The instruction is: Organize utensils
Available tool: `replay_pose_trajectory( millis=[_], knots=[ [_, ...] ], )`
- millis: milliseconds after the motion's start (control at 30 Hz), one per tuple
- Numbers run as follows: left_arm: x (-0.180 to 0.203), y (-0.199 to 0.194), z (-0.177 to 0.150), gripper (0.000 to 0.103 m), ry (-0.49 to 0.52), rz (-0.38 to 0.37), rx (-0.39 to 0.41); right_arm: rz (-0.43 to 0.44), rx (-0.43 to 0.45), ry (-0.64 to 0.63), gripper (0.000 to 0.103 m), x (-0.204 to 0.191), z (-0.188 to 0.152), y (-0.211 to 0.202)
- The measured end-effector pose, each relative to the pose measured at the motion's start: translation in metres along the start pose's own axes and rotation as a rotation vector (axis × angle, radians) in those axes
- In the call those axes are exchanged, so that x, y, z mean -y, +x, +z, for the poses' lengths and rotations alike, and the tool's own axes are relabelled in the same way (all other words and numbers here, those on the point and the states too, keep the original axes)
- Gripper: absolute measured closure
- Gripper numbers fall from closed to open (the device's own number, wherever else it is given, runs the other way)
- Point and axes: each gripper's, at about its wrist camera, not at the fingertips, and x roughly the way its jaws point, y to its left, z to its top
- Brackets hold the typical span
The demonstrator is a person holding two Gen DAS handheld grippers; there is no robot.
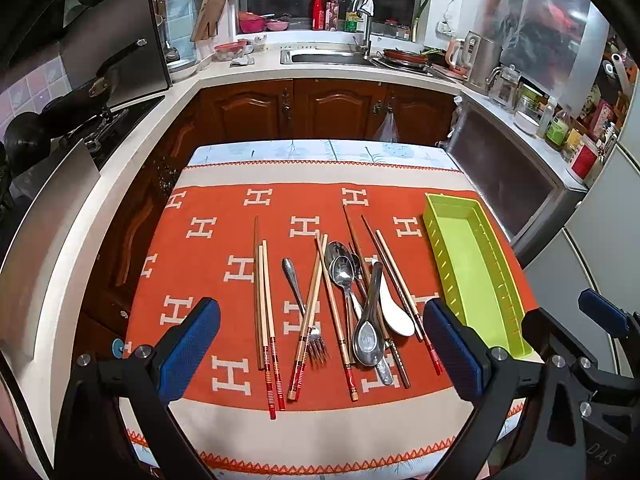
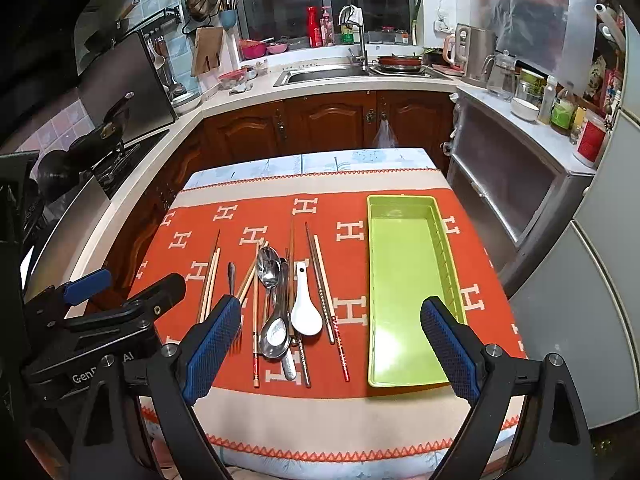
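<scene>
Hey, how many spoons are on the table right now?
4: a white ceramic spoon nearest the green tray, a metal soup spoon just left of it, and a larger metal spoon and smaller metal spoon overlapping behind. Others may be hidden underneath.

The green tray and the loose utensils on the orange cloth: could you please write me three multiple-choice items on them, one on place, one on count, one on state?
1. Where does the green tray lie relative to the utensil pile?
A. To its right
B. To its left
C. Under it

2. How many white ceramic spoons are there?
A. Three
B. One
C. None

3. What is the tray's state?
A. Full of chopsticks
B. Turned upside down
C. Empty, open side up

Answers:
1 A: in both wrist views the tray sits right of the pile, apart from it.
2 B: only one white spoon shows among the metal ones.
3 C: its bare green floor is visible end to end.
</scene>
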Motion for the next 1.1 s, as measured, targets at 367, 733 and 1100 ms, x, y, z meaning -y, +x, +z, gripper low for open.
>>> replay_pose_trajectory(
  millis=[367, 733, 1100],
  knots=[
    [-0.007, -0.010, -0.006, 0.003, -0.001, -0.002, 0.008, -0.009, 0.014, -0.003, 0.010, -0.001, -0.008, -0.016],
    [-0.007, -0.015, -0.007, 0.003, 0.001, 0.006, 0.013, -0.006, 0.016, -0.008, 0.010, -0.009, -0.010, -0.031],
    [-0.010, -0.018, -0.008, 0.003, 0.001, 0.010, 0.015, -0.002, 0.017, -0.009, 0.010, -0.011, -0.012, -0.040]
  ],
)
